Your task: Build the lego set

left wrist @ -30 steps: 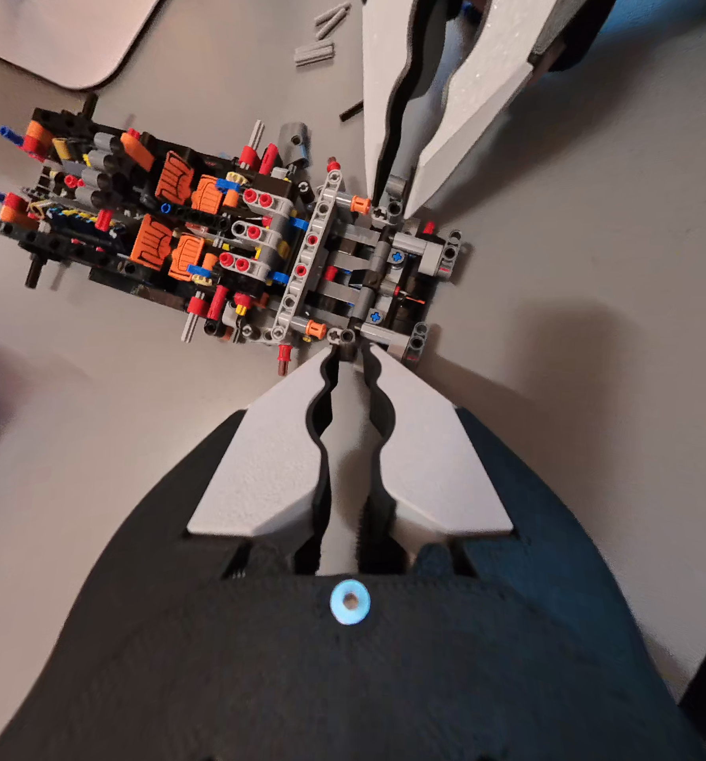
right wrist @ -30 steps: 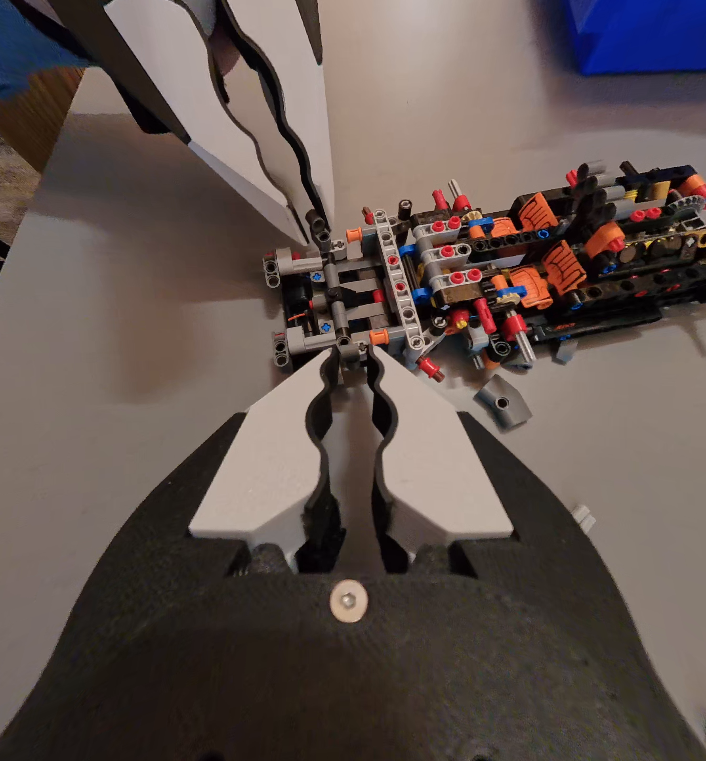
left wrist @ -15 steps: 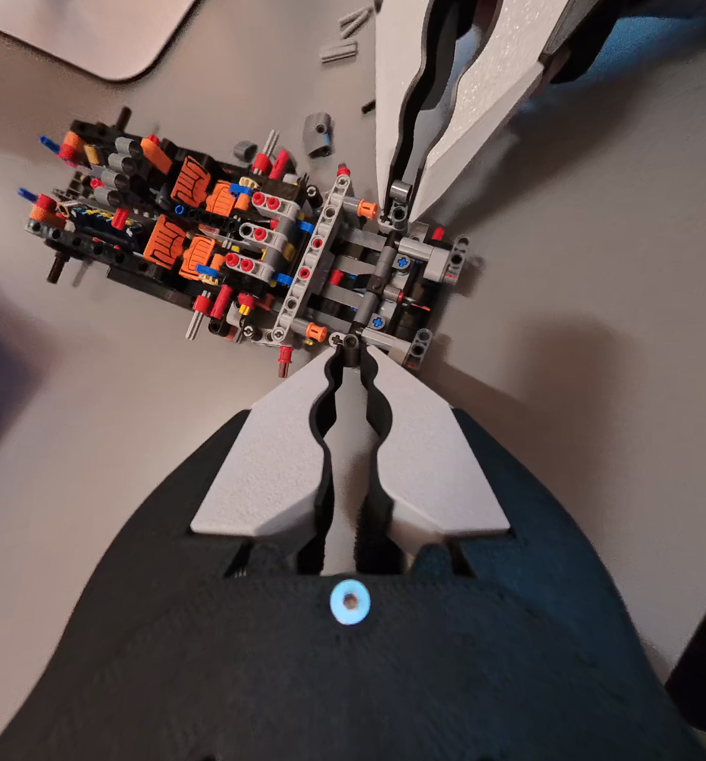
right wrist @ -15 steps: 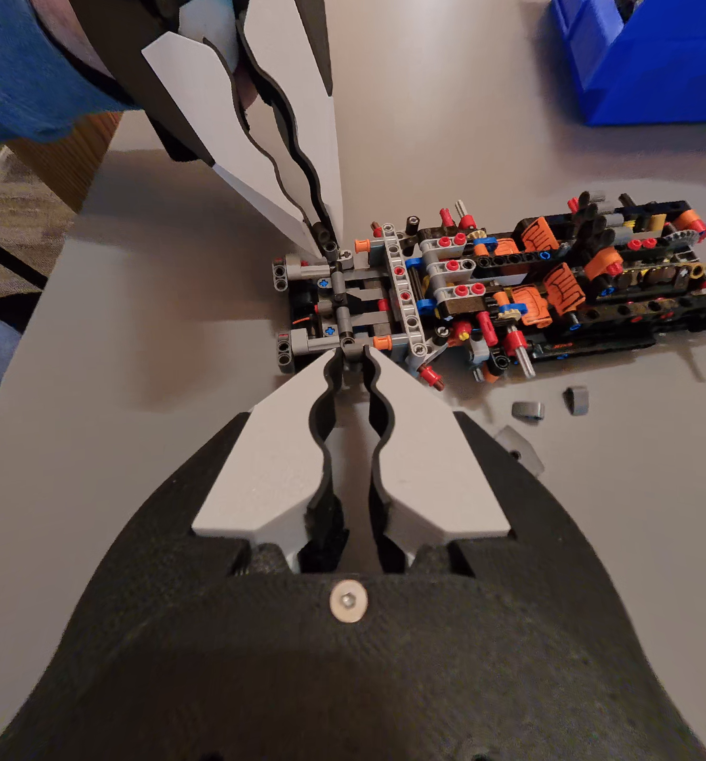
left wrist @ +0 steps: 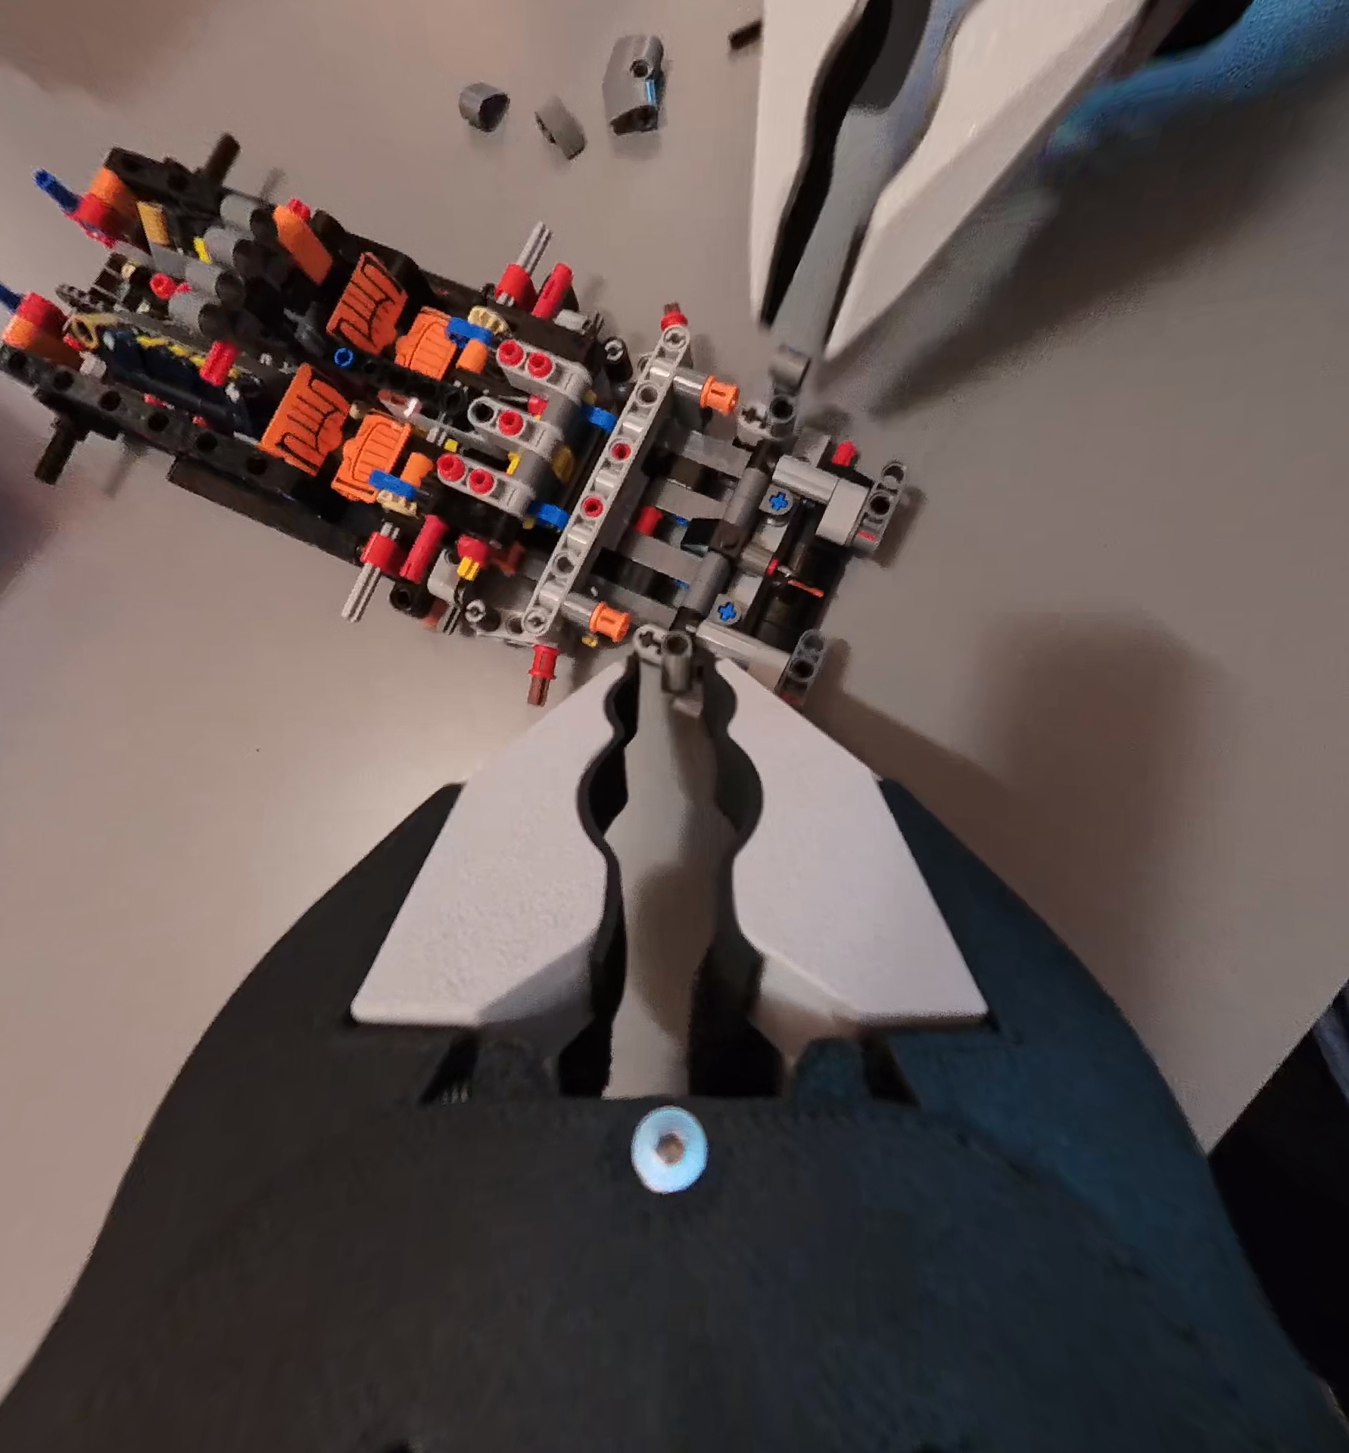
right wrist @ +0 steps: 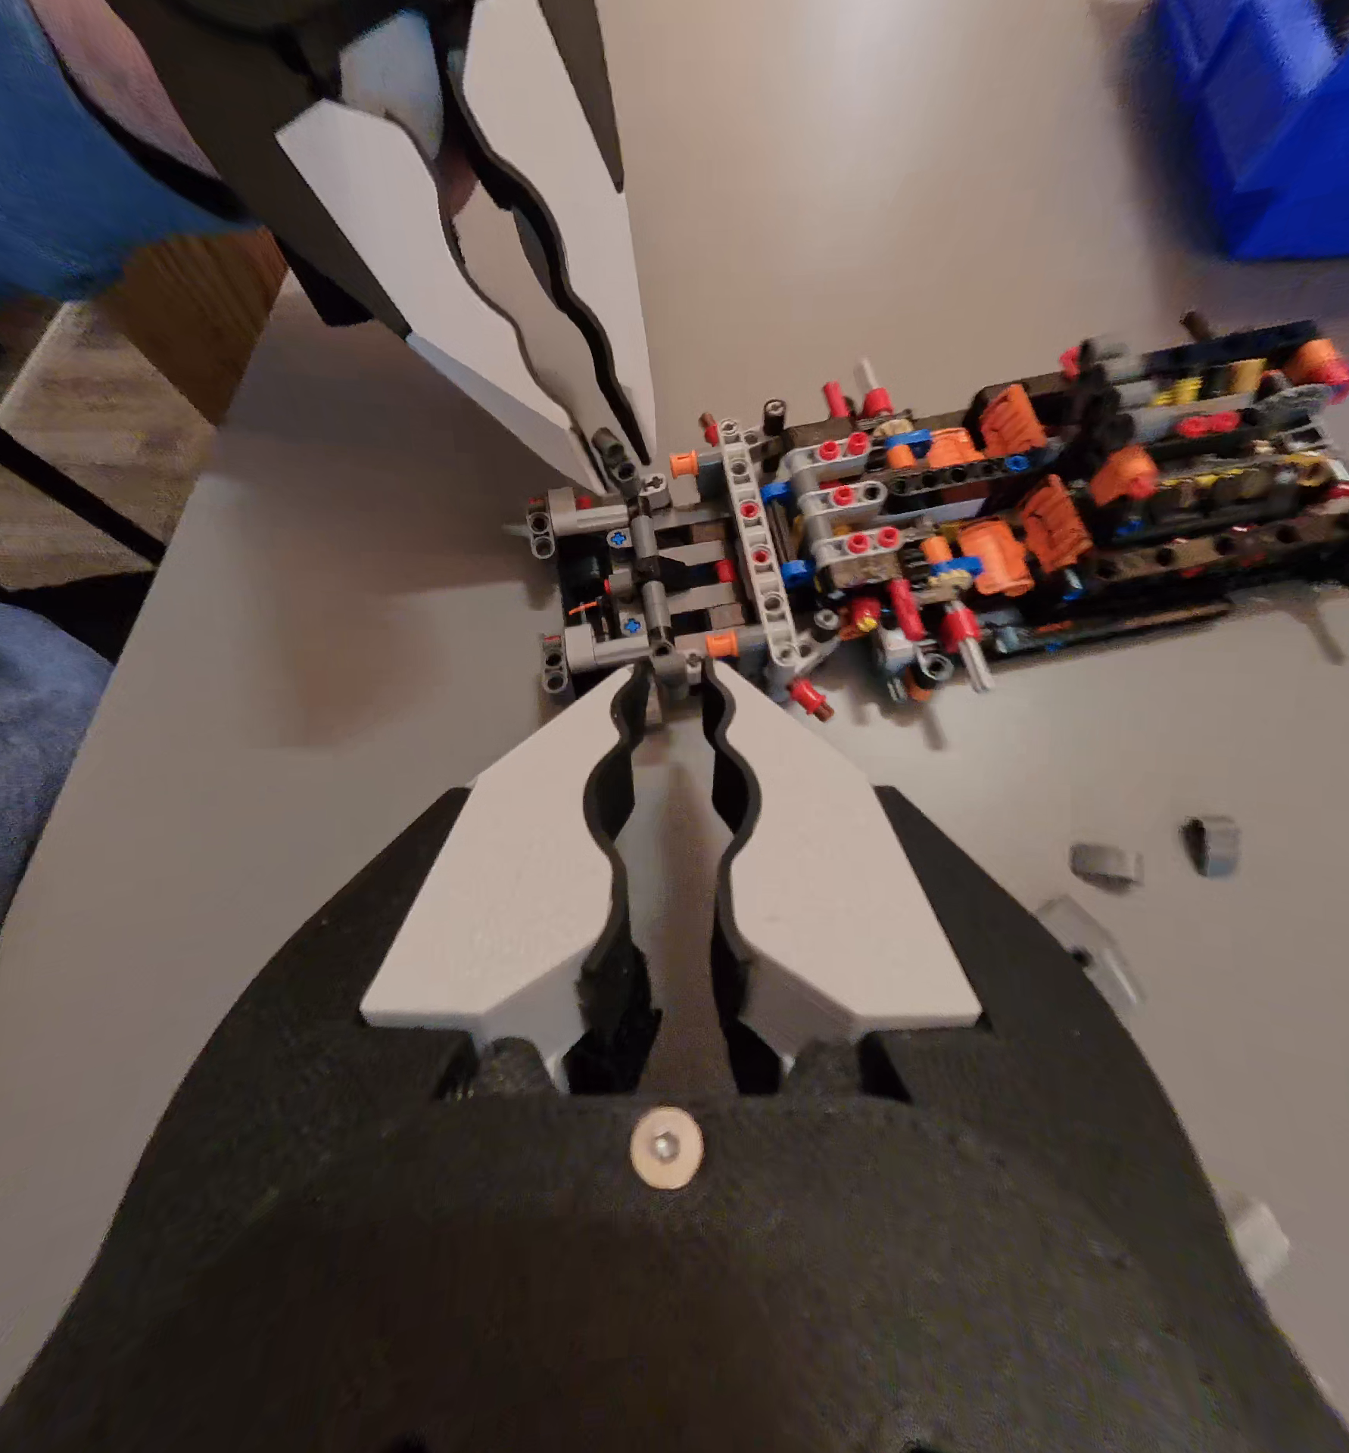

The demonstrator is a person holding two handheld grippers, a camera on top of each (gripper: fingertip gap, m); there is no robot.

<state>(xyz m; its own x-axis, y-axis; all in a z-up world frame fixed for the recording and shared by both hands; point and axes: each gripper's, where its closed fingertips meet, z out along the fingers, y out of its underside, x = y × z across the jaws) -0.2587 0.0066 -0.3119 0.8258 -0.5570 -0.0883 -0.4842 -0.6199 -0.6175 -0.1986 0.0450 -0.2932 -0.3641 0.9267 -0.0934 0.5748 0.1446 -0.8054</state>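
A long lego model (left wrist: 435, 440) in black, grey, orange and red lies on the grey table; it also shows in the right wrist view (right wrist: 970, 535). My left gripper (left wrist: 671, 668) is shut on a dark grey connector at the near corner of the model's grey end frame. My right gripper (right wrist: 667, 676) is shut on a grey connector at the opposite corner of that frame. Each gripper shows in the other's view, pointing down at the far corner: the right gripper (left wrist: 793, 358) and the left gripper (right wrist: 616, 464).
Three loose grey pieces (left wrist: 560, 126) lie on the table beyond the model, and beside my right gripper (right wrist: 1104, 865). A blue bin (right wrist: 1300, 134) stands at the far right. The table edge (right wrist: 207, 440) runs close by on the left, with floor beyond. The tips of one gripper are about 8 cm away from the tips of the other.
Both grippers stayed shut on the model's end frame. The model has slid away from the loose grey pieces, and two small grey pieces have come into sight.
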